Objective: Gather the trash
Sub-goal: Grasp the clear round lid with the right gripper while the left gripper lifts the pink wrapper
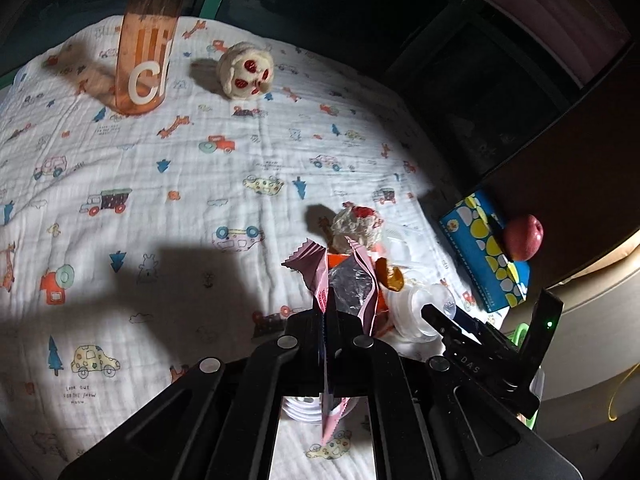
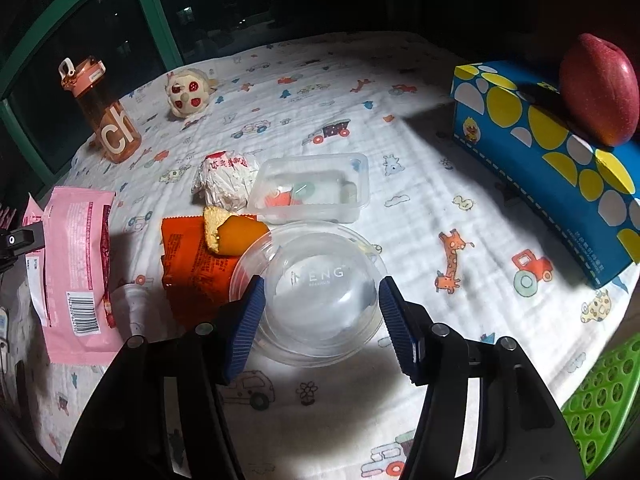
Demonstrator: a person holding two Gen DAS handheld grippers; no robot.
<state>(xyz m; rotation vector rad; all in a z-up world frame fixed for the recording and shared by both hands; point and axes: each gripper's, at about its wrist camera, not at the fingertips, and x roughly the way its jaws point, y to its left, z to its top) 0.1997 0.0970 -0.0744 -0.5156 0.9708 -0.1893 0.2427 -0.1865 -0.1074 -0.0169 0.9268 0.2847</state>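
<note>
- One printed cloth, white with cars, trees and giraffes, covers the whole surface and carries everything else.
- Blue tissue box with yellow and white dots lies along the cloth's right edge; a red apple rests on its top.
- Green perforated basket shows at the near right corner, off the cloth.
- Orange water bottle stands upright near the far left corner, by the green window frame.
- Pink snack wrapper is held up off the cloth at the left edge, clamped between the closed fingers of the left gripper.
- Clear dome lid sits near the middle, toward the near edge; the right gripper has its blue pads spread apart on either side of it, and contact cannot be told.
- Clear rectangular tray lies just beyond the dome lid.
- Orange wrapper lies flat left of the dome lid, partly under its rim.
- Crumpled white paper wrapper sits left of the tray, touching it.
- Small plush toy with red patches rests near the far edge, right of the bottle.
- Orange peel piece lies on the orange wrapper's far corner, touching the dome lid.
</note>
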